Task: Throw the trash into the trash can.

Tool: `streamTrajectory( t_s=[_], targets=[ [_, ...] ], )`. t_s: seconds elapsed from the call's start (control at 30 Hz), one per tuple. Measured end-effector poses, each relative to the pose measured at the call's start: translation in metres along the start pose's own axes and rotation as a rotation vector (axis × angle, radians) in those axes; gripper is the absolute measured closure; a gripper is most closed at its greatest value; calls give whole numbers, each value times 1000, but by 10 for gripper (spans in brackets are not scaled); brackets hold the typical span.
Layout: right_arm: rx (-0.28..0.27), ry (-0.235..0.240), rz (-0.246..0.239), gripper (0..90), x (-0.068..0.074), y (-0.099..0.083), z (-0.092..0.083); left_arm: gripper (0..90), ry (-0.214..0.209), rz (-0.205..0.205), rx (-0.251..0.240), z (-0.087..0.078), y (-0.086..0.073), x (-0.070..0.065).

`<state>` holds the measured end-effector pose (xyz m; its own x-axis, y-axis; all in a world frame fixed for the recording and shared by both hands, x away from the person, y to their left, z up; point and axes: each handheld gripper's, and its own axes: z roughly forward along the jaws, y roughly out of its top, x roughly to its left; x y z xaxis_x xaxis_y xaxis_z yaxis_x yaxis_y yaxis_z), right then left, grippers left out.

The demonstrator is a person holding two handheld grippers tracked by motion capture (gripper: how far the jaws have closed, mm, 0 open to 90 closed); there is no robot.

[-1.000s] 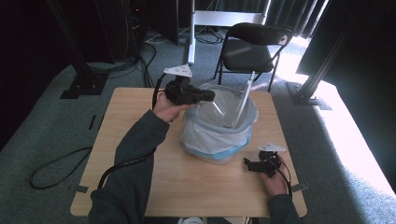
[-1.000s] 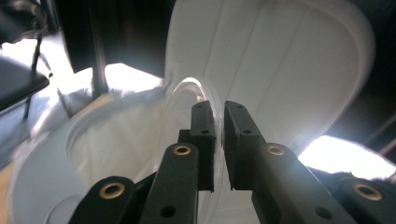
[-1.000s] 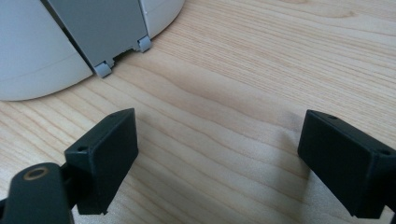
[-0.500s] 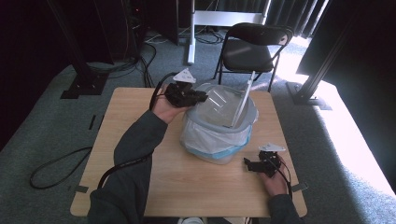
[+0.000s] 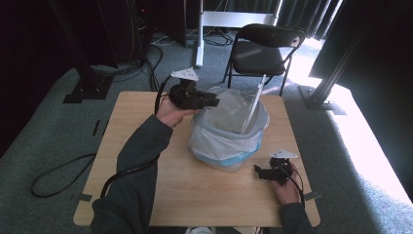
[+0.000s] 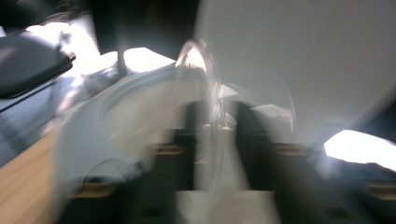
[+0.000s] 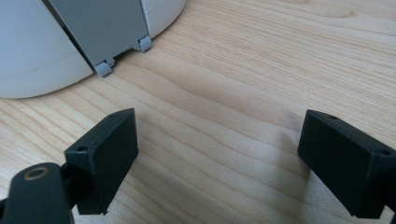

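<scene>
A pale bin [image 5: 229, 146] lined with a clear plastic bag [image 5: 221, 124] stands in the middle of the wooden table [image 5: 146, 180], its narrow lid [image 5: 253, 105] raised. My left gripper [image 5: 212, 102] reaches level over the bin's far left rim. Its jaws have just been opening. In the blurred left gripper view the bag's thin edge [image 6: 208, 93] runs between them, with a gap on either side of it [image 6: 215, 135]. My right gripper [image 5: 258, 171] rests on the table to the bin's front right. It stands open [image 7: 217, 149] with bare wood between its jaws, facing the bin's base [image 7: 37, 51].
A grey hinged part [image 7: 105, 28] sits low on the bin's wall. A black folding chair [image 5: 265, 48] stands beyond the table's far edge. Cables [image 5: 53, 170] lie on the carpet at the left, and black frame posts [image 5: 336, 63] rise at the right.
My left gripper has drawn back a little to the left, to the bin's rim, and its jaws stand wider apart. The right hand has kept still.
</scene>
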<state>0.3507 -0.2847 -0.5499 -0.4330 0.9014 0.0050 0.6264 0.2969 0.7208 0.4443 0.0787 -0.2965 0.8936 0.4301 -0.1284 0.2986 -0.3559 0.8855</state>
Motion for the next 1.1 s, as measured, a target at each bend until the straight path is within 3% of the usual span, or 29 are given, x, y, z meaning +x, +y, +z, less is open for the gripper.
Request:
streamTrajectory(
  t_s=[0.13,0.2,0.27,0.33,0.4,0.57,0.87,1.1],
  targets=[
    [0,0,0,113,0,0,0,605,41,7,-20,2,-1,1],
    [0,0,0,114,0,0,0,657,60,28,-4,5,-1,-1],
    [0,0,0,113,0,0,0,691,17,48,2,8,-2,-4],
    [0,0,0,113,0,0,0,716,40,78,15,10,-2,-9],
    [0,0,0,113,0,0,0,687,28,72,-5,8,0,-9],
    [0,1,-1,113,0,0,0,608,82,63,-14,3,1,-3],
    [-1,0,0,113,0,0,0,586,138,26,-30,-4,-10,11],
    [-1,0,0,113,0,0,0,523,144,23,-48,-5,-8,9]
  ],
)
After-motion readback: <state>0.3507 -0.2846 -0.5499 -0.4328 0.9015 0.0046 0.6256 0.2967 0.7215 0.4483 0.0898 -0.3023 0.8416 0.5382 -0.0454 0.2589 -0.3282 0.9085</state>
